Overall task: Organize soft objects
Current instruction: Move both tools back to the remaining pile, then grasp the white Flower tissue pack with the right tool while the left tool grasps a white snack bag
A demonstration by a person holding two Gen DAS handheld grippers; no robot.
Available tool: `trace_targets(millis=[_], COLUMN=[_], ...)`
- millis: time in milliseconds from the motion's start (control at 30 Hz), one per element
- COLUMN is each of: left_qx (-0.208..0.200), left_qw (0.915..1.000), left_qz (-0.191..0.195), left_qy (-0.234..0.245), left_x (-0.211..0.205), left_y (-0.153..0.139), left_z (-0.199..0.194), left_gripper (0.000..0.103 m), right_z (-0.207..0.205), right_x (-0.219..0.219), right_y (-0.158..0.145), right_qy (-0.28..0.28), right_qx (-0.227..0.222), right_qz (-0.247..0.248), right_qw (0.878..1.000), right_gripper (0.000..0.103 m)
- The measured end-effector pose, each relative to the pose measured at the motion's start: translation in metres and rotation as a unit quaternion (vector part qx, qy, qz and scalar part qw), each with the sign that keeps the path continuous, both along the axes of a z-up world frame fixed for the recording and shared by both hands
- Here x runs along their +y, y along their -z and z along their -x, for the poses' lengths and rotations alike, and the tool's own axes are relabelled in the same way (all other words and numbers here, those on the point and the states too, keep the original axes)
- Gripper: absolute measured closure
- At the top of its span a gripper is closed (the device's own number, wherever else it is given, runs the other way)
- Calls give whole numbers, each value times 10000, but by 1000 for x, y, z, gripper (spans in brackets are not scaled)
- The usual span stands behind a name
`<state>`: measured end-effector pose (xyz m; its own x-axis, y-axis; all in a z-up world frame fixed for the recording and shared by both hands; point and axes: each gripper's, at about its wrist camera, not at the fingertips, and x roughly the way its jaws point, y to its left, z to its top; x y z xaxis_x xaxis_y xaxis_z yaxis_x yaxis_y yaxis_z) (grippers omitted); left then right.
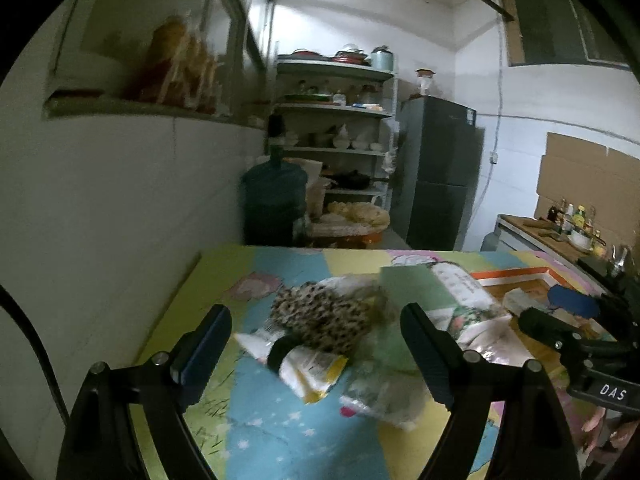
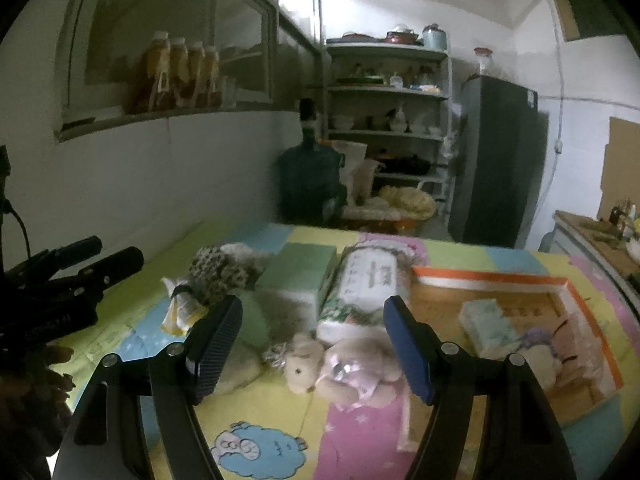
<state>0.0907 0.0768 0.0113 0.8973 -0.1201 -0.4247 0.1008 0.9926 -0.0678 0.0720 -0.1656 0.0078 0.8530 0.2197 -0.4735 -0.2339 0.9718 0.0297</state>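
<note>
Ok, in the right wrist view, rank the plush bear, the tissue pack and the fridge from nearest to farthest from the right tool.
1. Plush bear: lying between the right tool's fingers.
2. Tissue pack: just behind it, mid-table.
3. Fridge: far back, right of the shelves.

Leopard-spotted plush (image 1: 320, 316); pink plush toy (image 2: 352, 372); orange-rimmed tray (image 2: 492, 276); pastel patchwork mat (image 2: 280, 432).

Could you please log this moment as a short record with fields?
surface: colourful mat
loose items: leopard plush, pink bear, tissue pack, green box
tray: orange-rimmed tray, right of the pile, already holding a few soft things
left claw: open, empty, aimed at the leopard plush
right claw: open, empty, over the pink bear
</note>
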Motion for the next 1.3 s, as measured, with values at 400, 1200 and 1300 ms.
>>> trace_targets(millis=[400,1200,1300], left_qx=[523,1783,1913], left_qw=[9984,9830,9802], left_qz=[132,388,454], left_qy=[-185,-182,-254], left_x=[27,22,19], left_y=[31,70,76], left_z=[-13,-90,-102], left_gripper=[17,17,17], right_z=[-16,-67,-60], right_x=[44,79,76], right_y=[54,89,87], right_qy=[-1084,-1728,-1845], right_qx=[839,1857,1869], right_qz=[-12,392,218], right_qw=[9906,9665,9646], right_gripper=[28,48,48])
